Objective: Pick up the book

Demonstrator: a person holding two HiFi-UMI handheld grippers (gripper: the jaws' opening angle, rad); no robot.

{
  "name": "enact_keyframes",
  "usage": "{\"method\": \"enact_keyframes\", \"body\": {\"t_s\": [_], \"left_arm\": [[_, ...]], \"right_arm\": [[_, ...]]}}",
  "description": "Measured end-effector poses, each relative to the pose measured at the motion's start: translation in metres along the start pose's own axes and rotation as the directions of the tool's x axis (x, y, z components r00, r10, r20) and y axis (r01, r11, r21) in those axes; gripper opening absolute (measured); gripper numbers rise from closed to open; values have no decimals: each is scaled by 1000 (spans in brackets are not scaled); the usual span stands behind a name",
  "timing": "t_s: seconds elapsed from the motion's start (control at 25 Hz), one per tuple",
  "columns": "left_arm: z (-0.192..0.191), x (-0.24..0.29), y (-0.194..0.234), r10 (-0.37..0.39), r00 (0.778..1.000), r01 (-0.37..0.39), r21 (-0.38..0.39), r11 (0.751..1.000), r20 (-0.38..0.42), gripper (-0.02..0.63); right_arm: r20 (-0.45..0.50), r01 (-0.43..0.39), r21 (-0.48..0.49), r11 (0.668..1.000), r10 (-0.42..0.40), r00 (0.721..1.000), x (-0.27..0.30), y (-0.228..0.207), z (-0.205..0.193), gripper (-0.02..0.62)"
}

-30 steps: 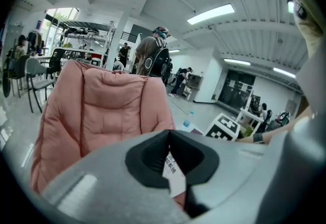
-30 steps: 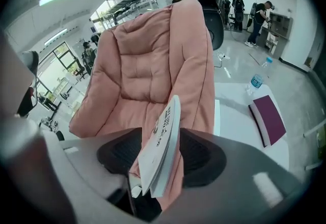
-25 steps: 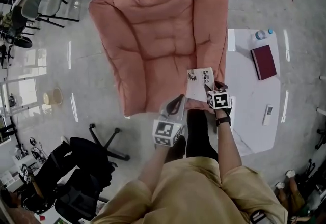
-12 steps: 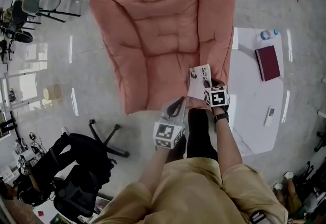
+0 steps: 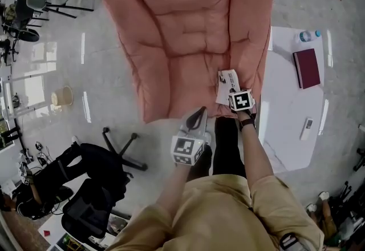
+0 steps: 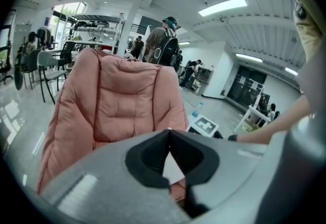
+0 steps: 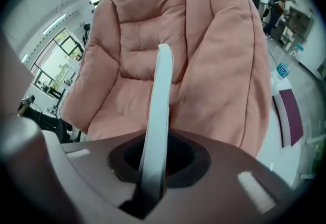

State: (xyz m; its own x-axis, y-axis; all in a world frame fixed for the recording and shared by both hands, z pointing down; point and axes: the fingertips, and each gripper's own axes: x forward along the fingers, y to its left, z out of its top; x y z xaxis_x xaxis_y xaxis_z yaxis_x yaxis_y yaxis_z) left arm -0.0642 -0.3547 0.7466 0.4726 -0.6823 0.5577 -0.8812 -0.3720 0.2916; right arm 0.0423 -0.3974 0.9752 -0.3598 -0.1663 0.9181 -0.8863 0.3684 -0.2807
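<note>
Book (image 7: pixel 162 85) | edge-on between closing jaws of right gripper (image 7: pixel 155 140) | left gripper (image 6: pixel 169 131) clenched, empty

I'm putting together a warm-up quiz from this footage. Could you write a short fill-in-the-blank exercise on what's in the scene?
1. The big cushioned chair is ___ in colour.
2. The thin book over its front corner is ___ with dark print.
3. The dark red book lies on the white ___.
4. Beside that book stands a water ___.
Missing words: pink; white; table; bottle.
</note>
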Motion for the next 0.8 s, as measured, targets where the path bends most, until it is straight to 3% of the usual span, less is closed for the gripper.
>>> {"method": "enact_keyframes", "body": {"t_s": [0.32, 0.52, 0.64, 0.8], "left_arm": [[14, -15, 3, 13, 999, -12, -12, 1000, 50, -2], [35, -49, -2, 23, 996, -24, 12, 1000, 91, -2], [44, -69, -7, 27, 994, -27, 5, 1000, 105, -2], [72, -84, -14, 17, 984, -19, 8, 1000, 176, -2]], "right_arm": [[124, -42, 171, 984, 21, 992, -44, 14, 1, 52], [232, -9, 129, 992, -21, 972, -110, 49, -3, 51], [317, 11, 57, 998, -29, 948, -163, 71, 2, 51], [468, 45, 20, 999, -50, 882, -239, 87, 30, 51]]}}
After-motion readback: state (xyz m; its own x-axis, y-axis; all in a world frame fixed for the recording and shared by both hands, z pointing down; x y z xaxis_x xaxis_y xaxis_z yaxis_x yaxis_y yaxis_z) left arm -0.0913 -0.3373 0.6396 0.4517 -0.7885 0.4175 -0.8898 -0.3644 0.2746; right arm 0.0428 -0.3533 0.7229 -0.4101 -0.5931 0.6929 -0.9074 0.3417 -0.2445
